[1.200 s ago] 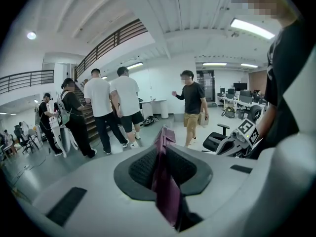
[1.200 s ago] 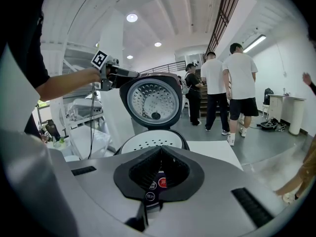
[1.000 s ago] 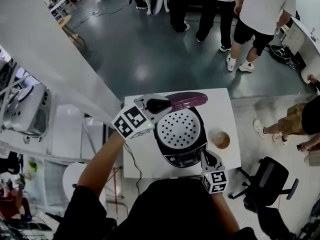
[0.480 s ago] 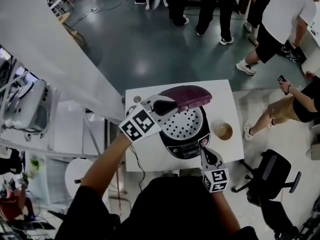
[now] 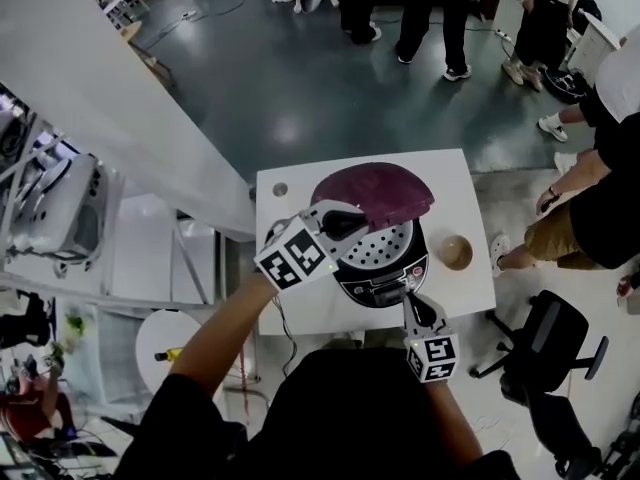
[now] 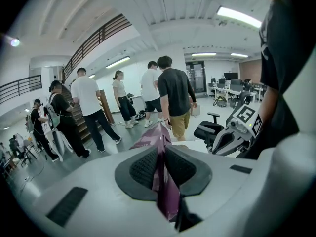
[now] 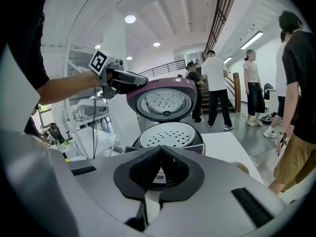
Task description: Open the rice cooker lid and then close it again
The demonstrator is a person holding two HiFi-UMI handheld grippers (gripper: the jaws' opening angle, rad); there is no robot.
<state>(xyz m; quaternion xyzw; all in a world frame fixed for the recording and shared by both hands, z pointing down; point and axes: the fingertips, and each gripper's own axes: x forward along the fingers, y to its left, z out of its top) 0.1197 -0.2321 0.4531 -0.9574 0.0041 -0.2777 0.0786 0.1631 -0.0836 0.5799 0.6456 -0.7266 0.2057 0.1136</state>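
The black rice cooker (image 5: 385,268) stands on a white table (image 5: 300,190). Its purple lid (image 5: 373,195) is half raised and covers the far part of the white perforated inner tray (image 5: 388,249). My left gripper (image 5: 343,222) is shut on the lid's left edge; in the left gripper view the purple lid (image 6: 159,141) is pinched between the pads of this gripper (image 6: 160,164). My right gripper (image 5: 409,294) is shut with nothing in it, its tip at the cooker's front panel. From the right gripper (image 7: 159,152) I see the lid's underside (image 7: 163,101) tilted over the tray (image 7: 170,135).
A small brown bowl (image 5: 455,252) sits on the table right of the cooker. A black office chair (image 5: 545,336) stands at the right, white shelving (image 5: 150,268) at the left. Several people (image 5: 440,8) stand on the grey floor beyond the table.
The lid has swung down over the pot, so less of the perforated tray shows. My left gripper came down and toward me with it. The right gripper edged up to the front panel.
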